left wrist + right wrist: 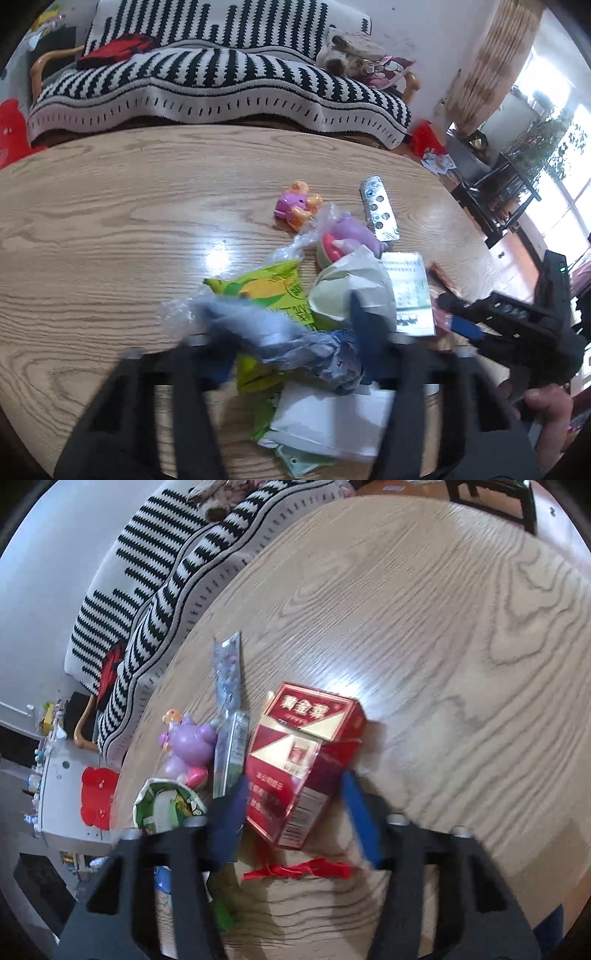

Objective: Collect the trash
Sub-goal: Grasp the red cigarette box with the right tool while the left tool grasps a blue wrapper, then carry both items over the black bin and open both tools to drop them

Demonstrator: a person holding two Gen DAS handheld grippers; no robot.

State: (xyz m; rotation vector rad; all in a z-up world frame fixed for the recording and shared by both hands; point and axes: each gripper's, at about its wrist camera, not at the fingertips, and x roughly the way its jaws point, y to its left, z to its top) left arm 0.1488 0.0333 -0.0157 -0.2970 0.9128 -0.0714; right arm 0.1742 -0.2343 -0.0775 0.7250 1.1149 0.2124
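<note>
A pile of trash lies on the wooden table (110, 221). In the left wrist view my left gripper (291, 336) is open around a crumpled blue plastic bag (295, 343), over a green snack wrapper (273, 291) and white paper (332, 421). A paper cup (351, 291), a leaflet (410, 291) and a blister pack (380, 206) lie beyond. In the right wrist view my right gripper (295, 819) is open, its blue fingers (360, 819) on either side of a red cigarette pack (295, 760) with its lid up. A red wrapper strip (299, 871) lies under it.
Small toys sit among the trash: a pink and orange one (295, 206) and a purple one (354, 232), which also shows in the right wrist view (188, 746). A sofa with a black and white striped cover (221, 85) stands behind the table. The right gripper shows at the right (517, 332).
</note>
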